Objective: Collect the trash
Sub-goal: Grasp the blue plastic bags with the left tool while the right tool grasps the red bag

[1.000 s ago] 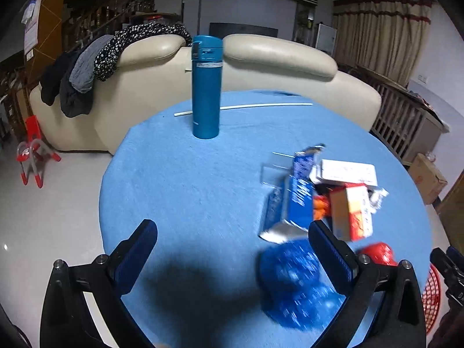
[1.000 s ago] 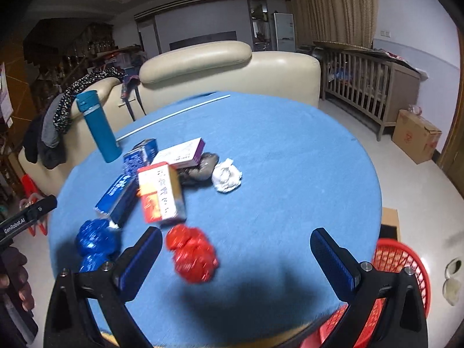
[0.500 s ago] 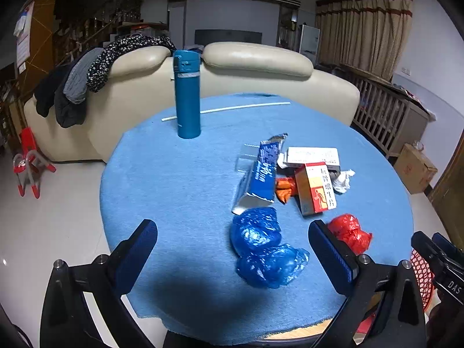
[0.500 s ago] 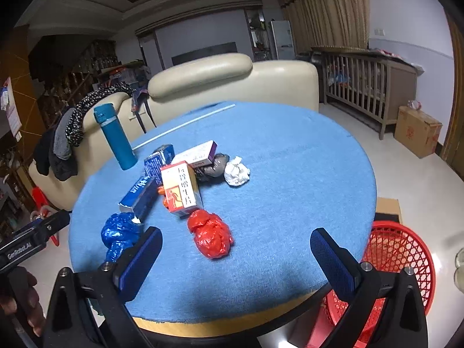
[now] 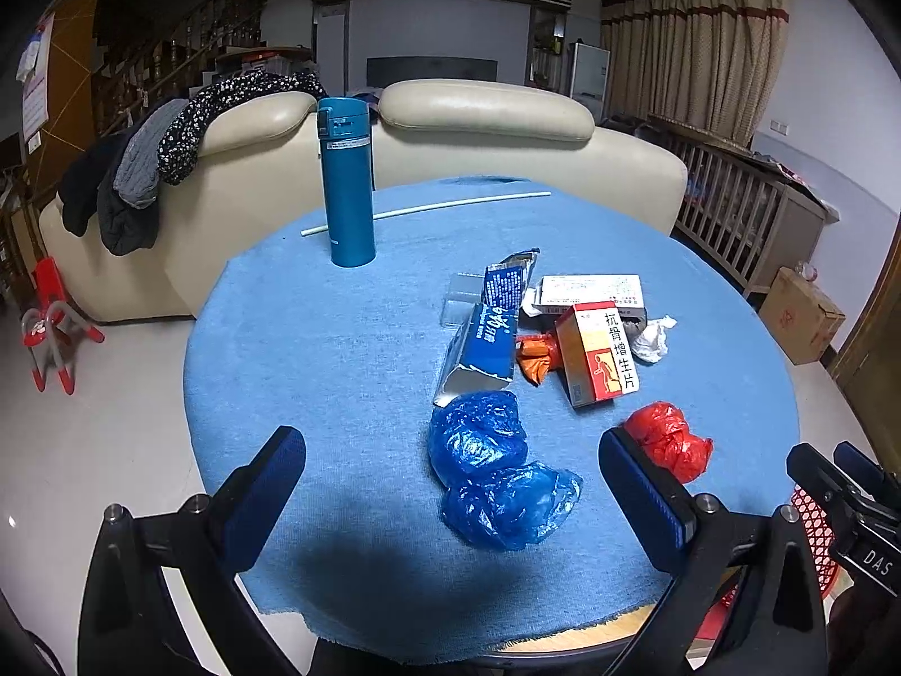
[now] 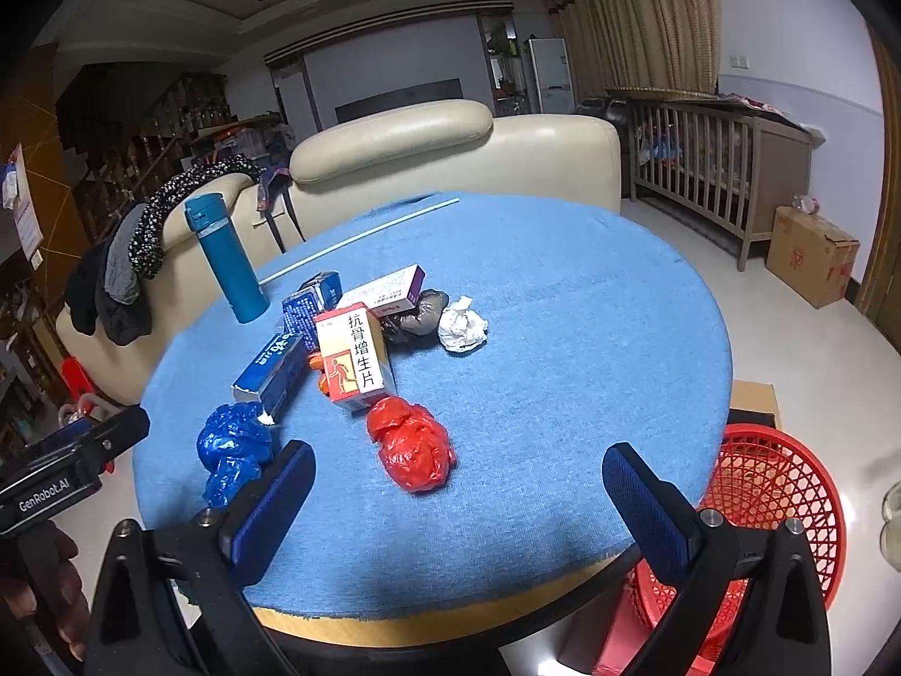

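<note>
Trash lies on a round table with a blue cloth (image 5: pixel 338 349). Crumpled blue plastic bags (image 5: pixel 495 473), a red plastic wad (image 5: pixel 670 445), an orange-and-white medicine box (image 5: pixel 597 355), a long blue carton (image 5: pixel 490 338), a white box (image 5: pixel 591 290) and a white paper ball (image 5: pixel 653 335) are clustered there. My left gripper (image 5: pixel 450 501) is open and empty above the near edge, in front of the blue bags. My right gripper (image 6: pixel 456 501) is open and empty near the red wad (image 6: pixel 411 450). A red mesh basket (image 6: pixel 777 496) stands on the floor at the right.
A tall blue thermos (image 5: pixel 346 180) stands at the far left of the table, with a thin white rod (image 5: pixel 428 211) behind it. A cream sofa (image 5: pixel 484 135) with draped clothes stands behind the table. A cardboard box (image 6: pixel 811 256) and a wooden crib (image 6: pixel 715 169) are at the right.
Both grippers have pulled back and risen from the table, so more of the table and the red basket show. Both stay open. The trash has not moved.
</note>
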Demonstrator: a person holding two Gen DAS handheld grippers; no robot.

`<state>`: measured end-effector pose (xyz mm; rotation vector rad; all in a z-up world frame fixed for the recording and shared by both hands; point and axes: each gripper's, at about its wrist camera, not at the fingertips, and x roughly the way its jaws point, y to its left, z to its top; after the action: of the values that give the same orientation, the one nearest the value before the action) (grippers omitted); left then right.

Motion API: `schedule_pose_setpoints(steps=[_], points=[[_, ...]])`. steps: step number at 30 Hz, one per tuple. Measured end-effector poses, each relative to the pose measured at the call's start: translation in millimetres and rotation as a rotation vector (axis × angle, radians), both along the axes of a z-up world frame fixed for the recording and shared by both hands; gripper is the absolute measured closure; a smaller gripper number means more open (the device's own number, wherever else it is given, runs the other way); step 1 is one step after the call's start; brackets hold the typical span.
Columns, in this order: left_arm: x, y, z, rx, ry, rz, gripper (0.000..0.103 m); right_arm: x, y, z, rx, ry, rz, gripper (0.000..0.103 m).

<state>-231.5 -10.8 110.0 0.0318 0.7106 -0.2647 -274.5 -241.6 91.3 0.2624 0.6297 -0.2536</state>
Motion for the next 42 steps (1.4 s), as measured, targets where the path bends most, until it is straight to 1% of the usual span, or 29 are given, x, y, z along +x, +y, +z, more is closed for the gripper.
schedule_pose_setpoints(steps=[28,32,34,37,42], points=[[-1,-2,-4,0.005,0.016,-0.008,0.000,-1,3,-8,-0.003,0.013,-0.001,0.000],[-1,5,-4,-0.016,0.012,0.013,0.000,-1,3,-9,-0.004,0.014,0.000,0.000],[0,13,-4,-0.043,0.009,0.037,0.000,-2,3,-11,-0.006,0.017,0.001,0.000],[3,21,-7,-0.060,0.018,0.062,0.000,0,3,-16,-0.007,0.029,0.003,0.000],[7,22,-24,-0.048,0.055,0.064,0.000,13,2,-29,-0.024,0.067,0.025,0.000]])
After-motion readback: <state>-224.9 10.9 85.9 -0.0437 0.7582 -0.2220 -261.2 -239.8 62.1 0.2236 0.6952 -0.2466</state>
